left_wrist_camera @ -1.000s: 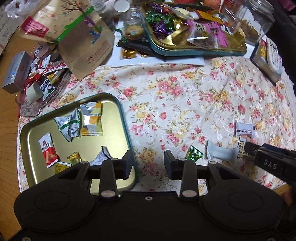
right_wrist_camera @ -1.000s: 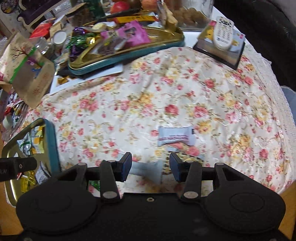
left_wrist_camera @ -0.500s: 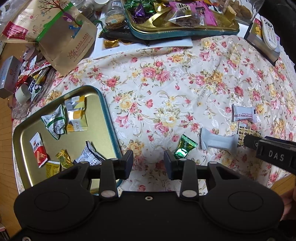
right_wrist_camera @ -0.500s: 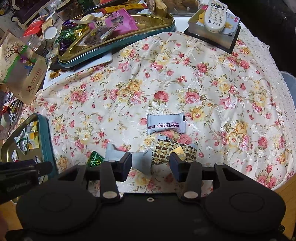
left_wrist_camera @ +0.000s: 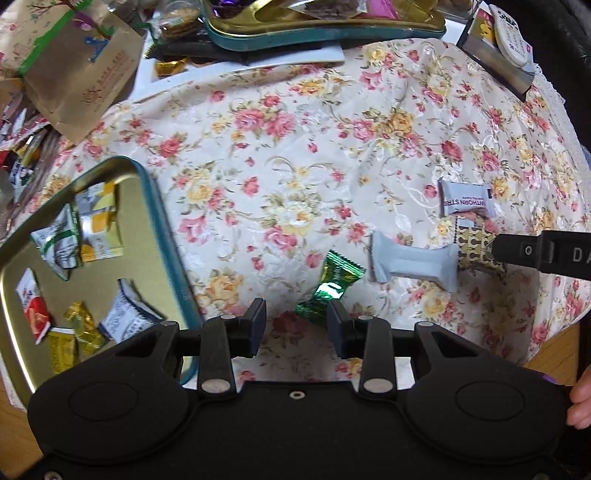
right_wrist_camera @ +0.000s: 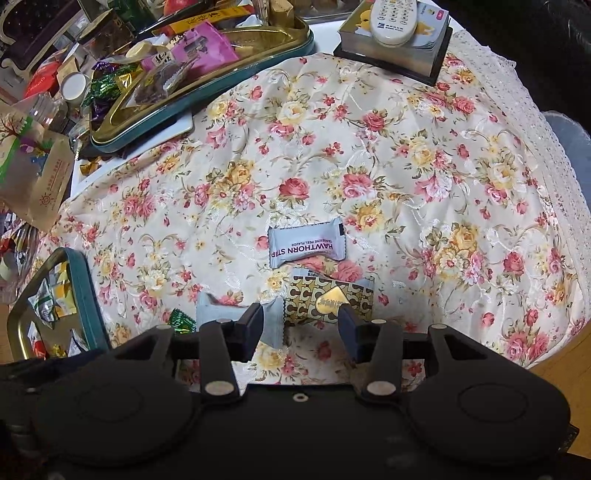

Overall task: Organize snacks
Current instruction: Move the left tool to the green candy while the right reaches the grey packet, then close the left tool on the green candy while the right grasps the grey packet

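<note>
From the left wrist view, the left tongs [left_wrist_camera: 295,326] stood apart with nothing between them, low over the floral cloth [left_wrist_camera: 295,147] of the tabletop. Just ahead of their right finger lay a green candy [left_wrist_camera: 330,284], tilted, its near end close to the fingertip — touching or not, I could not tell. To its right was a grey packet [left_wrist_camera: 413,262], and beyond that a gold-patterned packet [left_wrist_camera: 474,245] with the tip of the right tongs [left_wrist_camera: 524,251] reaching over it. A white hawthorn strip [left_wrist_camera: 467,199] lay just behind the gold one. To the left sat a gold tray [left_wrist_camera: 162,229] with a teal rim, holding several wrapped snacks: a yellow sachet [left_wrist_camera: 99,229], a green-striped one [left_wrist_camera: 59,240], a red one [left_wrist_camera: 35,312] and others.

From the right wrist view, the right tongs [right_wrist_camera: 301,326] were also apart and held nothing. The gold-patterned packet [right_wrist_camera: 328,301] lay between and just ahead of the fingertips, the grey packet [right_wrist_camera: 225,312] beside it partly behind the left finger. The hawthorn strip [right_wrist_camera: 306,243] lay just beyond, apart from the tongs. The green candy [right_wrist_camera: 183,321] peeked out at the left, near the tray [right_wrist_camera: 86,295]. At the far edge stood a second tray [right_wrist_camera: 207,92] heaped with sweets, and a remote [right_wrist_camera: 395,18] on a box.
</note>
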The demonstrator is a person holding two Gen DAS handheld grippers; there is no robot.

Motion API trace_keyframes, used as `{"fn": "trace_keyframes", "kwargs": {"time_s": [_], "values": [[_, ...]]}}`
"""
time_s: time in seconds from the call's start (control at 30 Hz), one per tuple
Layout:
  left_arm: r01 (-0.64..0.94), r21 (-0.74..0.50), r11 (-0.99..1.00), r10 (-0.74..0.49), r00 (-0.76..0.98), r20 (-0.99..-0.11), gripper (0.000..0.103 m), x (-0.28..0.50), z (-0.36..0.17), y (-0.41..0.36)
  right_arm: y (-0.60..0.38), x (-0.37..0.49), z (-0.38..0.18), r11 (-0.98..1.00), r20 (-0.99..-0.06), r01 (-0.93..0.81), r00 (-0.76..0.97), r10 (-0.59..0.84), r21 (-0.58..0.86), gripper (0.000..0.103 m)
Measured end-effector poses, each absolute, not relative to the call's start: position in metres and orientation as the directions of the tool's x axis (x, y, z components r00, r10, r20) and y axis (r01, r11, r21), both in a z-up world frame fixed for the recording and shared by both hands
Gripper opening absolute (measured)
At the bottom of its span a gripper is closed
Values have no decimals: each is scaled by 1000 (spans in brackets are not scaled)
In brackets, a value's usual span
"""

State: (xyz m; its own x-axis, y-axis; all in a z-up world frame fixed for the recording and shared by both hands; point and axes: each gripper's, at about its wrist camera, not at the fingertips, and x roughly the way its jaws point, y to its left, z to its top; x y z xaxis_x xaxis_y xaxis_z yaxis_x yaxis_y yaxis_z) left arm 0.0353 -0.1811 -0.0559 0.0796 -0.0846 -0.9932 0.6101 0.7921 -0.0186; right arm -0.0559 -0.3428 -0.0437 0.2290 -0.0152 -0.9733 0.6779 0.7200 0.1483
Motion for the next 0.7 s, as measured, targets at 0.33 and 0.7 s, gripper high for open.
{"fn": "trace_keyframes", "kwargs": {"time_s": [0.33, 0.7], "values": [[666, 0, 746, -70, 78, -994, 45, 23, -76, -205, -350, -64, -37, 703, -968, 690, 253, -8, 174, 48], [667, 43, 744, -24, 91, -996, 45, 24, -93, -219, -356, -74, -36, 690, -964, 697, 265, 4, 195, 48]]}}
